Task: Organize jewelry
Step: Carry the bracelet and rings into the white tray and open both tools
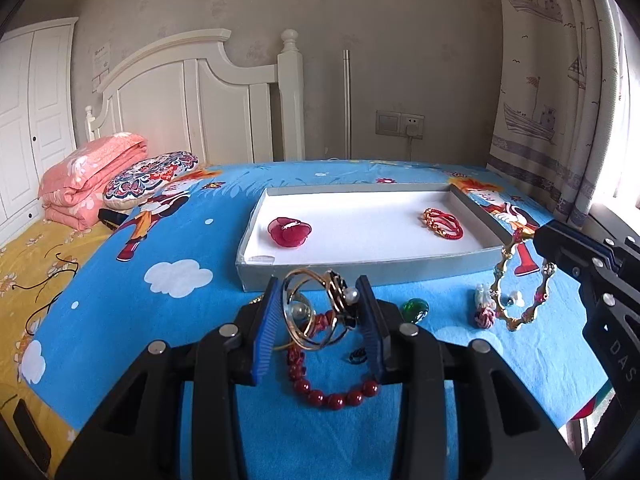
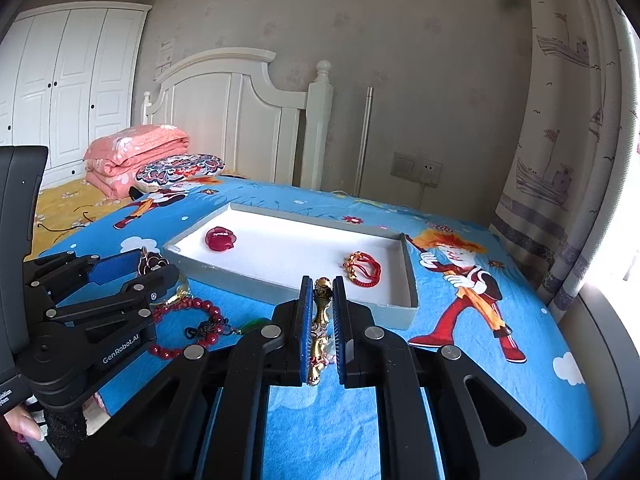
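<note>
Both claws level, low over bed (image 1: 160, 248): left claw (image 1: 320, 304) clamps gold wire bangles (image 1: 308, 312); right claw (image 2: 322, 320) pinches gold link bracelet (image 2: 320, 320) edgewise, near tray (image 2: 412, 280).

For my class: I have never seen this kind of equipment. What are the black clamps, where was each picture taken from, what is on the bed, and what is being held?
A person holds two hand-operated tools; no robot arm is involved. Each carries a camera looking along its fingers, giving one picture per hand. The left gripper is shut on a gold coiled bangle with pearls. The right gripper is shut on a gold ornate bracelet. On the blue bedsheet lies a shallow box holding a red flower ornament and a red cord bracelet. Outside it lie a red bead bracelet and a green glass piece.
</note>
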A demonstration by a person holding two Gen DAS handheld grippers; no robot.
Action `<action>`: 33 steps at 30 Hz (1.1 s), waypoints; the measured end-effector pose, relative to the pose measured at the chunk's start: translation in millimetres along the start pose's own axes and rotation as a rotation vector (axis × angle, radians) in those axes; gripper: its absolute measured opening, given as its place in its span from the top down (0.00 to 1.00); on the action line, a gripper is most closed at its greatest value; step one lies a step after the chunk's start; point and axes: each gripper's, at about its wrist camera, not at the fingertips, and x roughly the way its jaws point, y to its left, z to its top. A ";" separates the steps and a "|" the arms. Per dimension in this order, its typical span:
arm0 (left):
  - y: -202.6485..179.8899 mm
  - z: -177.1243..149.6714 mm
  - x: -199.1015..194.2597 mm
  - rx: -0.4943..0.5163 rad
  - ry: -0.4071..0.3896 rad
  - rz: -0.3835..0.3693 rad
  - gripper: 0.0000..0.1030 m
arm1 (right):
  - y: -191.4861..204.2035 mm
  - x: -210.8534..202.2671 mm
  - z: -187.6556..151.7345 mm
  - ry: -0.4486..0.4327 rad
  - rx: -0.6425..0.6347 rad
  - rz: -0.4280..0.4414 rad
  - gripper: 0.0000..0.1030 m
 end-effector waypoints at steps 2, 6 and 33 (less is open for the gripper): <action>-1.1 8.3 5.2 0.003 0.002 0.004 0.64 | -1.3 5.2 5.8 -0.006 -0.004 -0.004 0.90; -1.4 27.9 19.1 0.002 0.014 0.004 0.64 | -4.9 19.2 17.6 -0.012 -0.016 -0.012 0.90; 4.9 108.0 162.8 -0.024 0.200 0.088 0.61 | -46.2 175.4 75.1 0.196 0.100 -0.014 0.90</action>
